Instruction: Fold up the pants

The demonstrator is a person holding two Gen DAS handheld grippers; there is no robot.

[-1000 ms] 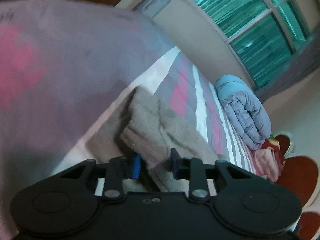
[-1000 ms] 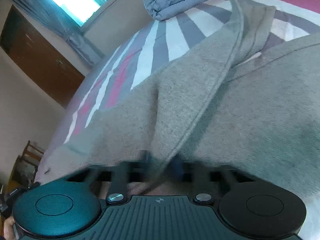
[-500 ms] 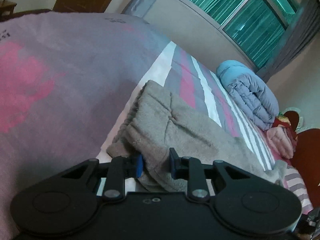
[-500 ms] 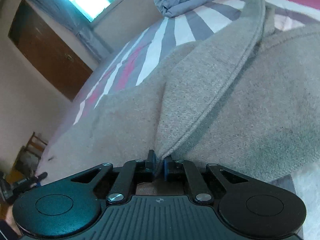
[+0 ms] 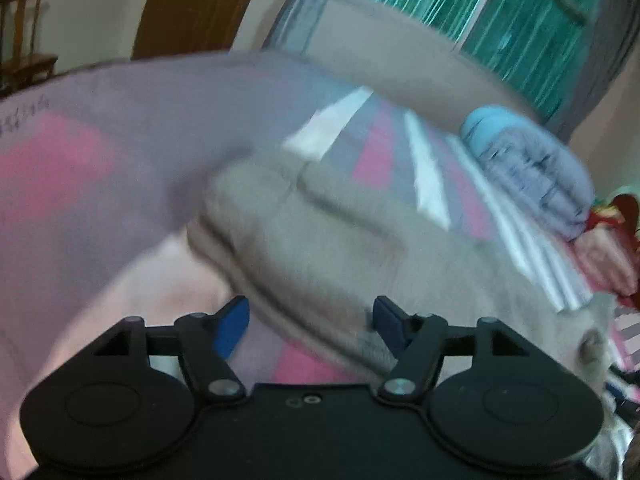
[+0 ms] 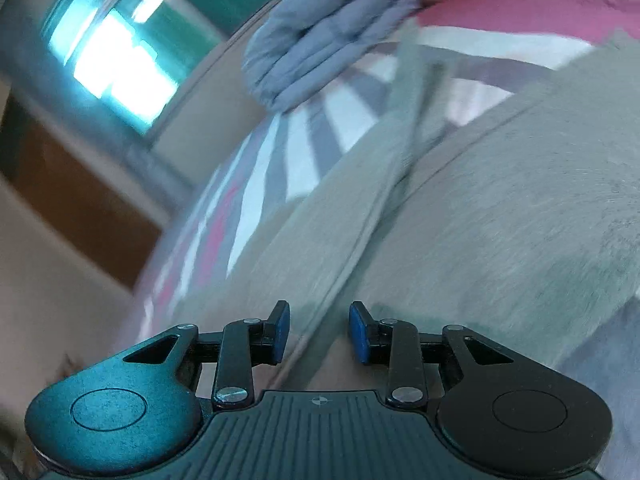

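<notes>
Both grippers released the pants, lying diagonally

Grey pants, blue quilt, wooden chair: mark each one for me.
Grey pants (image 5: 340, 248), left wrist view, on the folded top layer.
Blue quilt (image 5: 532, 176), left wrist view, on the middle of the rolled bundle.
Wooden chair (image 5: 28, 40), left wrist view, on its backrest.

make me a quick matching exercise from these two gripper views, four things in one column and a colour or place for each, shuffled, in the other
Things:
1. pants
2. rolled duvet
3. chair
4. left hand-held gripper pads

Matches:
A. blue, standing apart
B. pale blue, near the window end of the bed
C. grey, lying on the striped bedsheet
D. wooden, at the far left by the wall

Pairs: 1-C, 2-B, 3-D, 4-A
</notes>
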